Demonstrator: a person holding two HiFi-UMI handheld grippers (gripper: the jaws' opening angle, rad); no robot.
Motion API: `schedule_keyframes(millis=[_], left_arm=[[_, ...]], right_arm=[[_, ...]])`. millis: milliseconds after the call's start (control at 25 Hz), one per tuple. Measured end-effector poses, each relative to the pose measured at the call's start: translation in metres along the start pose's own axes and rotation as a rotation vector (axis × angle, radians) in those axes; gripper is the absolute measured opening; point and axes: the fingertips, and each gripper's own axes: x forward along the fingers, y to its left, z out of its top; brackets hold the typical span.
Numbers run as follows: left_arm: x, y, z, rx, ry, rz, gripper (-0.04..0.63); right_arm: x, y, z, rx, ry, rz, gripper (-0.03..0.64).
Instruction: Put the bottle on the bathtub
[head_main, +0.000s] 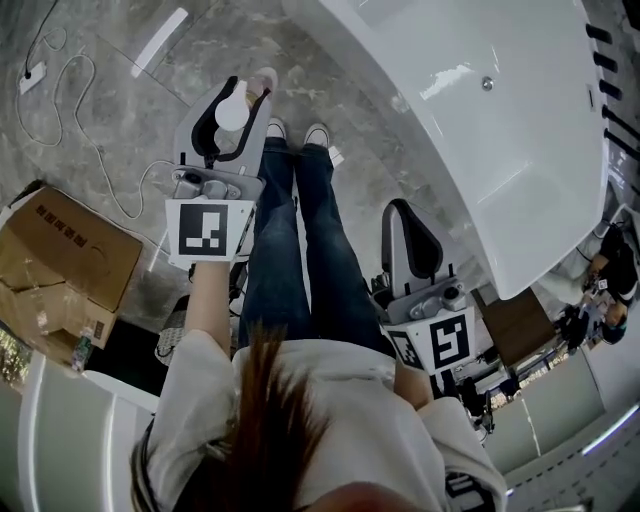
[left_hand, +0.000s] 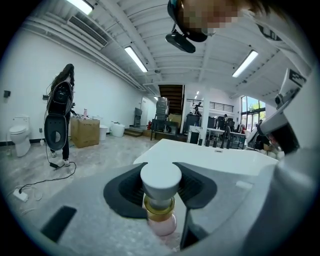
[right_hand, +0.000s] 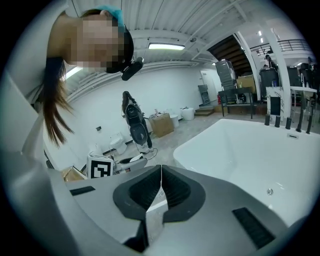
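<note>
L gripper (head_main: 233, 100) is clamped on the small pink bottle with a gold collar and white round cap (left_hand: 160, 182). The black pads pinch just under the cap from both sides. The cap sits between the jaws and the pink body hangs below them, roughly upright.

My L forearm (head_main: 205, 305) runs bare out of the white sleeve, nearly straight fwd from the shoulder. The hand is tucked behind the marker cube (head_main: 208, 230), and the gripper points away from the body, tipped a little down. It's over the grey marble floor (head_main: 120, 100), just L of the white sneakers (head_main: 297, 131).

R gripper (head_main: 410, 235) has its jaws closed together w/ nothing in them; in the right gripper view the pads meet along one seam. The R arm is bent close to the torso, hand under its own cube (head_main: 447, 340), nose angled down more than the L.

The white glossy bathtub (head_main: 420, 60) lies ahead and R of the R gripper, rim near its tips. From the L gripper it's further off, fwd and to the R, so the bottle isn't on it yet.

A brown cardboard box (head_main: 60, 260) sits L of and behind the L gripper, and a white cable (head_main: 90, 130) trails on the floor to its L.
</note>
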Motion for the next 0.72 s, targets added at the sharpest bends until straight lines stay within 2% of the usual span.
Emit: schedule_keyframes(millis=[280,360,560,720], left_arm=[[0.024,0.000,-0.048,0.060,0.028,-0.017,0.160],[0.031,0.000,-0.064,0.060,0.032,-0.012,0.160],[0.047,-0.004,-0.105,0.068,0.102,-0.013,0.160],[0.058,-0.004,-0.129,0.050,0.112,-0.003,0.160]], right_arm=[[0.010,-0.011,-0.024,0.037,0.012,-0.011,0.014],[0.012,-0.016,-0.030,0.043,0.017,-0.015,0.014],[0.012,-0.028,-0.046,0.067,0.039,-0.027,0.014],[0.014,-0.033,-0.057,0.075,0.056,-0.024,0.014]])
